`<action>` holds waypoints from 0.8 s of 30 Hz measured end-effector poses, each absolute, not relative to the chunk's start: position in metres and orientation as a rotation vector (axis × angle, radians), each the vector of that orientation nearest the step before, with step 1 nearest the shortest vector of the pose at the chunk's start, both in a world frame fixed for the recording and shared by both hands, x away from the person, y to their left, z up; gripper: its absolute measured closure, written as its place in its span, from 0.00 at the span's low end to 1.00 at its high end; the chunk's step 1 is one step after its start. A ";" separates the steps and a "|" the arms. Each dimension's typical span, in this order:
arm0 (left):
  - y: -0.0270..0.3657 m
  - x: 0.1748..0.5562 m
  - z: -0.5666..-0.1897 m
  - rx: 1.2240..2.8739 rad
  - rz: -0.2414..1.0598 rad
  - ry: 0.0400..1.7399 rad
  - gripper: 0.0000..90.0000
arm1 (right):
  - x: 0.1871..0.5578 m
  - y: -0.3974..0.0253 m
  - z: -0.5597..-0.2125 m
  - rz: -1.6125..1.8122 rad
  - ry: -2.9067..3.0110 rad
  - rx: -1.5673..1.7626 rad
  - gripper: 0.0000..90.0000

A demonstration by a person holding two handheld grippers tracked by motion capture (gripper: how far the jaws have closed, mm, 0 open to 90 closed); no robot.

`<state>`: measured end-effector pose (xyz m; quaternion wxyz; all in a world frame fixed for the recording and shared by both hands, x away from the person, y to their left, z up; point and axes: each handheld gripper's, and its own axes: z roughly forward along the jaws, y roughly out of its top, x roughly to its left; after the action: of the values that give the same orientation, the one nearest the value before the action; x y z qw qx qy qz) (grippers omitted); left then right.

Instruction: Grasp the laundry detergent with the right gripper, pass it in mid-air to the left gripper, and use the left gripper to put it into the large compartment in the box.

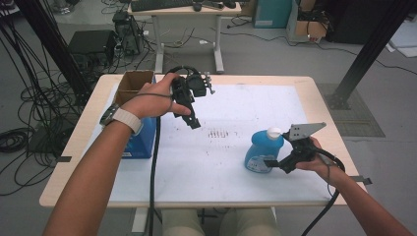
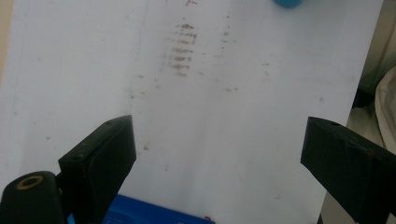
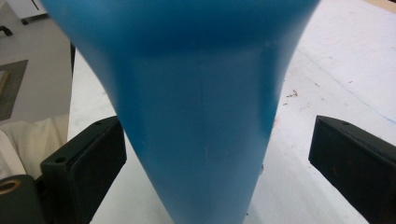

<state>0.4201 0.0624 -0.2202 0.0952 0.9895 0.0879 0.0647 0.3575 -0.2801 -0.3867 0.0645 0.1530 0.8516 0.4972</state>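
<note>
Blue bottle (image 1: 263, 151) with a white cap stands upright on the white mat (image 1: 221, 162), right-front part of the table (image 1: 314, 93); a paler label patch on its front, no writing legible on it, brand can't be made out. Right gripper (image 1: 270, 162) is at the bottom of the bottle from the right side, held low near the mat, grey three-cornered plate on top. In the right gripper view the bottle (image 3: 196, 107) sits between the two black jaws, wide gap on both sides, jaws spread apart and not touching it, so nothing clamped. Bottle narrows toward the bottom of that view, body blurred, no print readable. Left gripper (image 1: 195, 123) is held up over the mat's back-left-centre, well apart from the bottle, tilted down toward the mat; hand (image 1: 156, 98) around it, watch with a pale strap on the wrist. Left gripper view: jaws wide apart, empty, above bare mat with a patch of brownish smudge marks (image 2: 181, 51); a sliver of the bottle (image 2: 288, 3) at the top edge. Blue box (image 1: 142, 140) with an open cardboard box (image 1: 134, 84) behind it sits at the mat's left edge, under the left forearm; some white print low on the blue box, too small to read. Cables trail from both grippers toward the table's near edge.
</note>
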 end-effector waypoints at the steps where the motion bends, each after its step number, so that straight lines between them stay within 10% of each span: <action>1: 0.063 0.420 -0.220 2.930 0.194 0.257 0.12 | 0.358 -0.280 -0.387 1.504 2.565 0.461 0.05; 24: 0.063 0.422 -0.221 2.934 0.188 0.267 0.12 | 0.359 -0.275 -0.396 1.573 2.539 0.450 0.12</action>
<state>0.4217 0.0628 -0.2214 0.0947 0.9894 0.0902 0.0635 0.3590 -0.2748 -0.3958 0.0605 0.1488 0.8390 0.5200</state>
